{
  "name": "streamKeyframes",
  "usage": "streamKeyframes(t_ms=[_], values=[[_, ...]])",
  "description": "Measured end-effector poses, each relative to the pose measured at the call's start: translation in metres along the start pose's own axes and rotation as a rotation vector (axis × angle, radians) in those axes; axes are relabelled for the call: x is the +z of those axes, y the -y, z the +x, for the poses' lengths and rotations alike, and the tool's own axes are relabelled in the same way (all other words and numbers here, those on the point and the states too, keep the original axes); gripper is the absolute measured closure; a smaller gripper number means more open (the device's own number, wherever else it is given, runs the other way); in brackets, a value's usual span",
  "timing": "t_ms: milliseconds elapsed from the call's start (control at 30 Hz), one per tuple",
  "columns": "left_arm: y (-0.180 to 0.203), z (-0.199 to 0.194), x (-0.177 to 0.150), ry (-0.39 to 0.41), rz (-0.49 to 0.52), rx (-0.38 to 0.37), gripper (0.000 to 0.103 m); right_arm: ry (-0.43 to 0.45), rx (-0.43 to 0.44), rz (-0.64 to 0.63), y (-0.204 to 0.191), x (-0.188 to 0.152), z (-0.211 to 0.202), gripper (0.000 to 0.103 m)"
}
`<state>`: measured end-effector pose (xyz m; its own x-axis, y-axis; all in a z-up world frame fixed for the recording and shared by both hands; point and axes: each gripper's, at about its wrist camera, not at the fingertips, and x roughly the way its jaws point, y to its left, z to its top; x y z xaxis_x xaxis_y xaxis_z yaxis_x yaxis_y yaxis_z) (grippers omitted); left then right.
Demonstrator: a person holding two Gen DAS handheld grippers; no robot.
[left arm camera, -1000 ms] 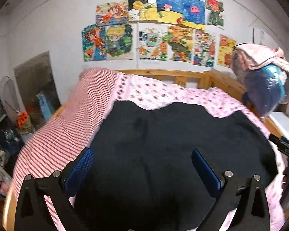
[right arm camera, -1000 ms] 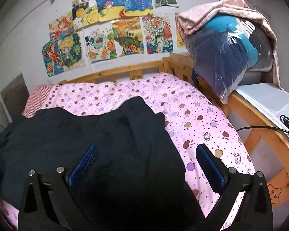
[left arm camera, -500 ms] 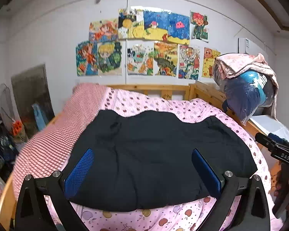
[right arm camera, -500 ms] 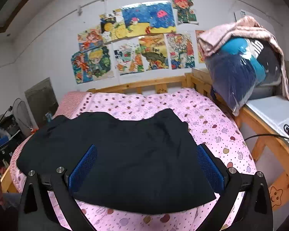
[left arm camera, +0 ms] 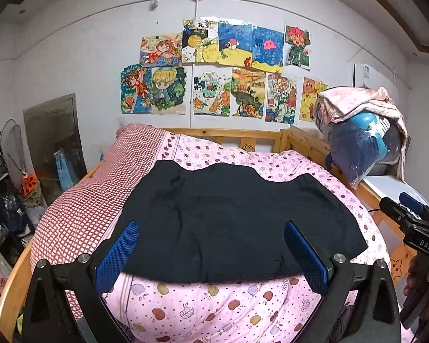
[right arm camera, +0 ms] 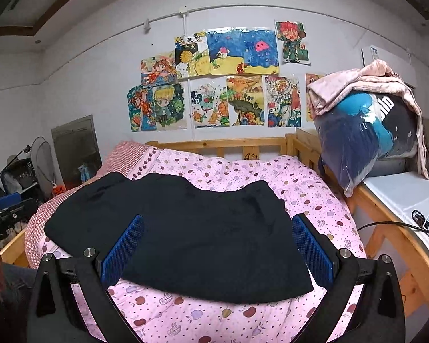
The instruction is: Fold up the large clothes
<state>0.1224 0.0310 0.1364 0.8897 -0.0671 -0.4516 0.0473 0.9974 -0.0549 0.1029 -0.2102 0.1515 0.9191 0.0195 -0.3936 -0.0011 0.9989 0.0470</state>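
A black garment [left arm camera: 237,223] lies spread flat on the pink quilt [left arm camera: 228,308] near the bed's front edge. The left gripper [left arm camera: 211,253] and right gripper [right arm camera: 217,247] hover above that edge, fingers spread wide and holding nothing.

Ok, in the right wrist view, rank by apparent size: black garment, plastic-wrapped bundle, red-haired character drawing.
1. Black garment, though nearness inflates it.
2. Plastic-wrapped bundle.
3. Red-haired character drawing, farthest away on the wall.

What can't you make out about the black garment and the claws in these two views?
- Black garment: both views show only dark cloth; its type and fold layers are unreadable.
- Right claw: in the left wrist view the frame edge cuts it off.
- Bed: the quilt hides its mattress.
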Motion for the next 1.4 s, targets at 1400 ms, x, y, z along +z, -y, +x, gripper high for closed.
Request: streamKeyframes(t_ms=[1400], values=[[-0.024, -0.025, -0.092, 0.049, 0.031, 0.03, 0.0, 0.094, -0.048, -0.06, -0.064, -0.086, -0.045, 0.002]])
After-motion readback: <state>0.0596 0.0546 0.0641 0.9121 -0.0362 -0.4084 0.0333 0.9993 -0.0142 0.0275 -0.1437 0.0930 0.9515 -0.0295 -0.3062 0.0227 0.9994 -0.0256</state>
